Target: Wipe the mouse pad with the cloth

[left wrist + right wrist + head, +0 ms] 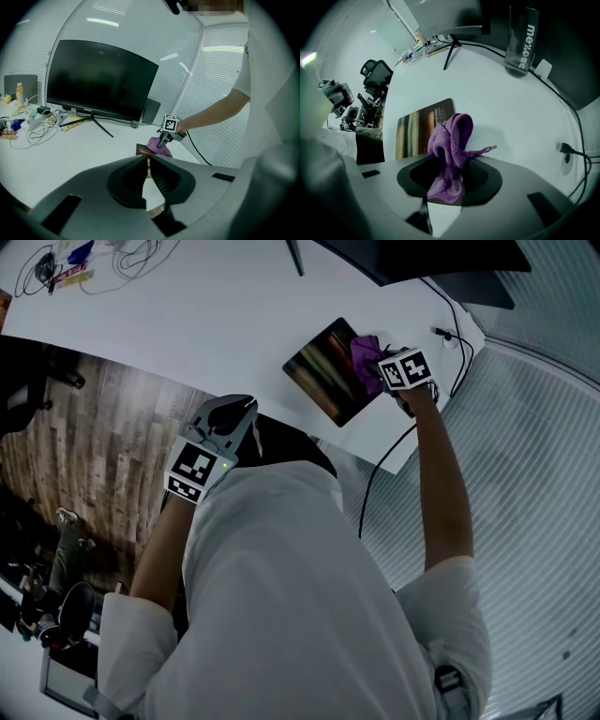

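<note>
A: Where's the cloth (pixel 452 140)?
B: Clamped in the right gripper (pixel 449 173), over one end of the mouse pad (pixel 417 129), perhaps touching. Left gripper (pixel 147 171) closed, empty. Best pressed flat, in overlapping strokes.

Cloth (pixel 364 360) at mouse pad's (pixel 322 369) right end, monitor (pixel 101 79) behind.

A white desk (pixel 216 324) stands on a wooden floor (pixel 84 446). On it stands a wide dark monitor (pixel 101 79), switched off, on a thin black stand (pixel 101 126). Beside the stand lies a tangle of white cables (pixel 40 131), and further left a small bottle (pixel 19 91) with orange content. A dark transparent tumbler (pixel 520 40) with white print stands upright near the monitor. A black cable (pixel 380 465) hangs over the desk edge. A black office chair (pixel 377 75) stands well apart from the desk.
</note>
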Motion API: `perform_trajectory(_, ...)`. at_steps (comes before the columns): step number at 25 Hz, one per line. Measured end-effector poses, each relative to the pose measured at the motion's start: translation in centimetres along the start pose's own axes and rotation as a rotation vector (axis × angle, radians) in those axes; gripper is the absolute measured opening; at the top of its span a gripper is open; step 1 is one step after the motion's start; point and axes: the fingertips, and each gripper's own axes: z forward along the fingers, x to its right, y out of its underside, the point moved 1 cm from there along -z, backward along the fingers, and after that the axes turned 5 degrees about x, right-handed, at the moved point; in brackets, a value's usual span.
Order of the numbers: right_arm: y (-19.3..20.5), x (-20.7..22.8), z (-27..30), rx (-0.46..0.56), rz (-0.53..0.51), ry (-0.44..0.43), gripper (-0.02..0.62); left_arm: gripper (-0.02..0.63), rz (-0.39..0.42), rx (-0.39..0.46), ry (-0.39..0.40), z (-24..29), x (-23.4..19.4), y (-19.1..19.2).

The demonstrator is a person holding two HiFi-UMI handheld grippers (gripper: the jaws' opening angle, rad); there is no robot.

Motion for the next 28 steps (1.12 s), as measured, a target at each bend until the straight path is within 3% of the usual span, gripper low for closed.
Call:
perform_trajectory(18,-6.8,-2.2,0.9,0.059,-0.118,0.296,0.147,0.031,0.038,0.004,0.036,-2.4,-4.4,-1.1)
perform_trajectory(28,-5.6,-10.8,4.0,0.112,-0.095,0.233,0.146,0.031,0.090,-0.012,0.102,-3.3,-6.0,-0.8)
